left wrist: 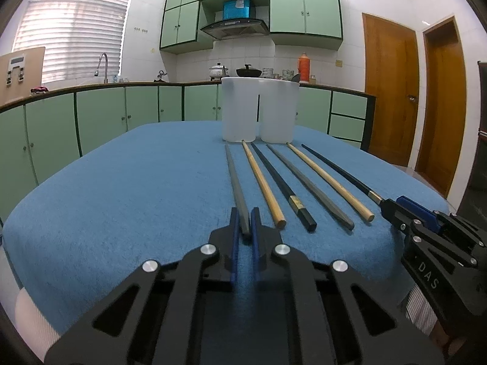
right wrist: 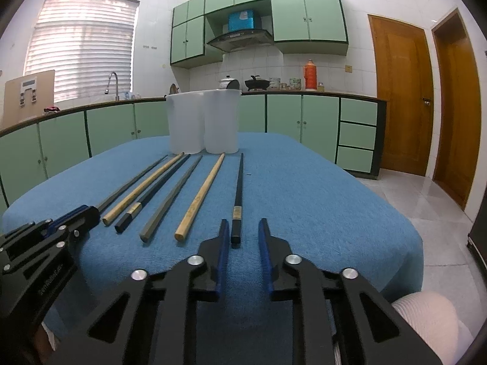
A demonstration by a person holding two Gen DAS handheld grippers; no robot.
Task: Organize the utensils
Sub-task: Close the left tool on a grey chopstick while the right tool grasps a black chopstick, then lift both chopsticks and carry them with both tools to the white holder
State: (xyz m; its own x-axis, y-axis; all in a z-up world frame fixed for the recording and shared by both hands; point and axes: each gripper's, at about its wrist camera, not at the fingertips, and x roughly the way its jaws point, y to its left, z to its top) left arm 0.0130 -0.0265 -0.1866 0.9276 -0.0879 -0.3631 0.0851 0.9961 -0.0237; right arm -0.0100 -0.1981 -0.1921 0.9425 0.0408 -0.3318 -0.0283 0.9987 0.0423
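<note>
Chopsticks, six in all, lie side by side on a blue tablecloth, tips toward two translucent plastic cups at the far edge. The left gripper is pinched on the thick end of the leftmost grey chopstick. The right gripper stands spread around the end of the rightmost black chopstick, which lies beside one pad and clear of the other. In the left wrist view that end is hidden behind the right gripper, whose body reads "DAS". Small lettering on the left gripper is illegible. Green kitchen cabinets stand behind.
</note>
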